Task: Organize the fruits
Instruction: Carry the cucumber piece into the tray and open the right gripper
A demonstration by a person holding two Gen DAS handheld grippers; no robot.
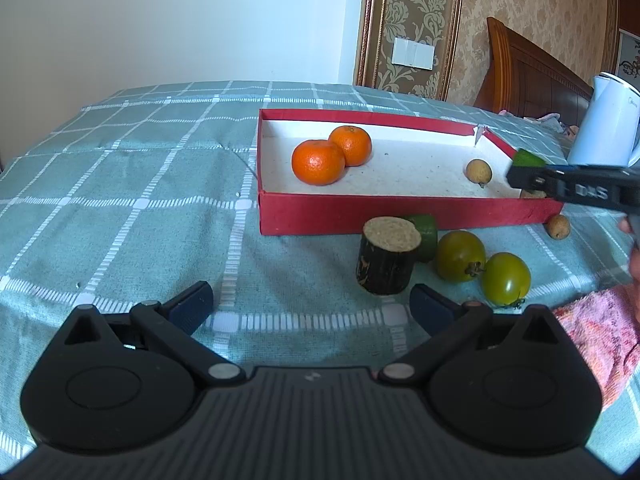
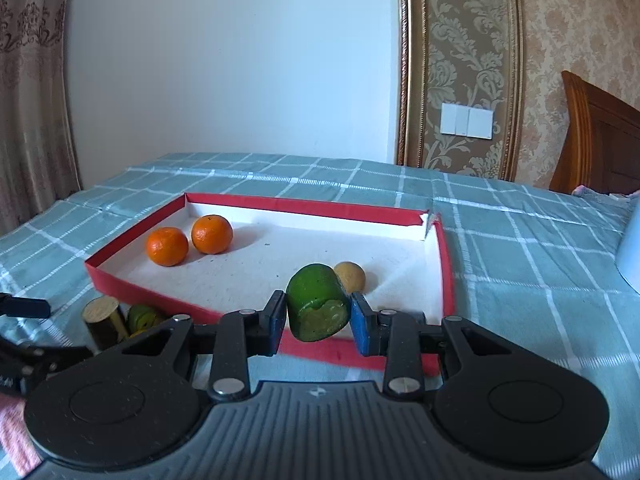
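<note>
A red tray lies on the bed with two oranges at its left end and a small brown fruit at its right. My right gripper is shut on a green cut fruit piece, held above the tray's near right corner. My left gripper stands open over the bedcover, nothing between its fingers. In front of the tray lie a dark cut stalk piece, another green piece, and two green tomatoes.
A white kettle stands at the far right. Another small brown fruit lies by the tray's right corner. A pink towel is at the right edge. The checked bedcover stretches left; a wooden headboard is behind.
</note>
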